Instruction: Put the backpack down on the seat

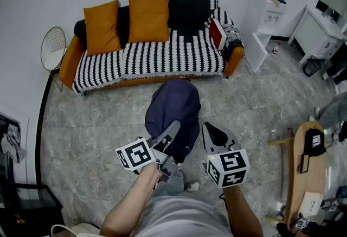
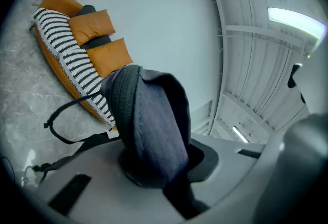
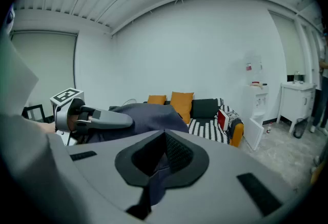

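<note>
A dark navy backpack (image 1: 174,104) hangs above the grey floor in front of me, a short way from the sofa (image 1: 162,57) with its black-and-white striped seat and two orange cushions (image 1: 149,13). My left gripper (image 1: 172,129) is shut on the backpack's fabric (image 2: 154,130), which bulges up from between its jaws (image 2: 165,167); black straps (image 2: 66,138) dangle to the left. My right gripper (image 1: 209,132) is at the backpack's right edge, shut on a thin fold of blue fabric (image 3: 154,187) between its jaws (image 3: 161,159). The backpack (image 3: 146,114) and left gripper (image 3: 97,119) also show in the right gripper view.
A red-and-white box (image 1: 218,33) lies on the sofa's right end. A white wire chair (image 1: 54,47) stands left of the sofa and a white cabinet (image 1: 264,30) to its right. A wooden table (image 1: 304,176) sits at the right edge, a black stand (image 1: 27,203) at lower left.
</note>
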Motion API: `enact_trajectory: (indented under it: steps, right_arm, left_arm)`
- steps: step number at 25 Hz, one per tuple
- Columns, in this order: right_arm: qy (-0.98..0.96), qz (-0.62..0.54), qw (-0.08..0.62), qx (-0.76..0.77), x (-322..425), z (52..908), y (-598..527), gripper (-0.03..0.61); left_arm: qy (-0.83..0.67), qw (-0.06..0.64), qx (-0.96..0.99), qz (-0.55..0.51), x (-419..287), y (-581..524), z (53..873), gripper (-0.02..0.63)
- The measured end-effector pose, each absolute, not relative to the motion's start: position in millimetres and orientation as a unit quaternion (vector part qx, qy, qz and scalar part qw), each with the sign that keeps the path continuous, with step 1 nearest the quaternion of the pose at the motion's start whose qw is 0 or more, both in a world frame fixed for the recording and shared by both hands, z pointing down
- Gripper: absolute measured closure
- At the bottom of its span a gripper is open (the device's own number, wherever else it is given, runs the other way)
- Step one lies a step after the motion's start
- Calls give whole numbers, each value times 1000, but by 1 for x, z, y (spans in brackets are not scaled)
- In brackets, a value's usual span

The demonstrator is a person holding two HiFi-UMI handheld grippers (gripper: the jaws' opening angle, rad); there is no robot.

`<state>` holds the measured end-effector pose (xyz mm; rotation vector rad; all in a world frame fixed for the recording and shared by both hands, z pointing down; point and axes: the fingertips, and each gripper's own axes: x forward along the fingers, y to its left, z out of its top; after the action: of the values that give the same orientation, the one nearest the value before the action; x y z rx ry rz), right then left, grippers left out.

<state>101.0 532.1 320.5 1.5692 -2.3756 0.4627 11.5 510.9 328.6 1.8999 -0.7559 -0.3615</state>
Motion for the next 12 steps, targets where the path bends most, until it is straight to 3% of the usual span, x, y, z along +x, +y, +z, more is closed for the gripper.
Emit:
enact_trajectory:
  steps: [12]
  right_arm:
    - [-823,184,120,523,80,332,466,577]
  left_arm:
    - [-309,528,776,-154,-3,449,342,568]
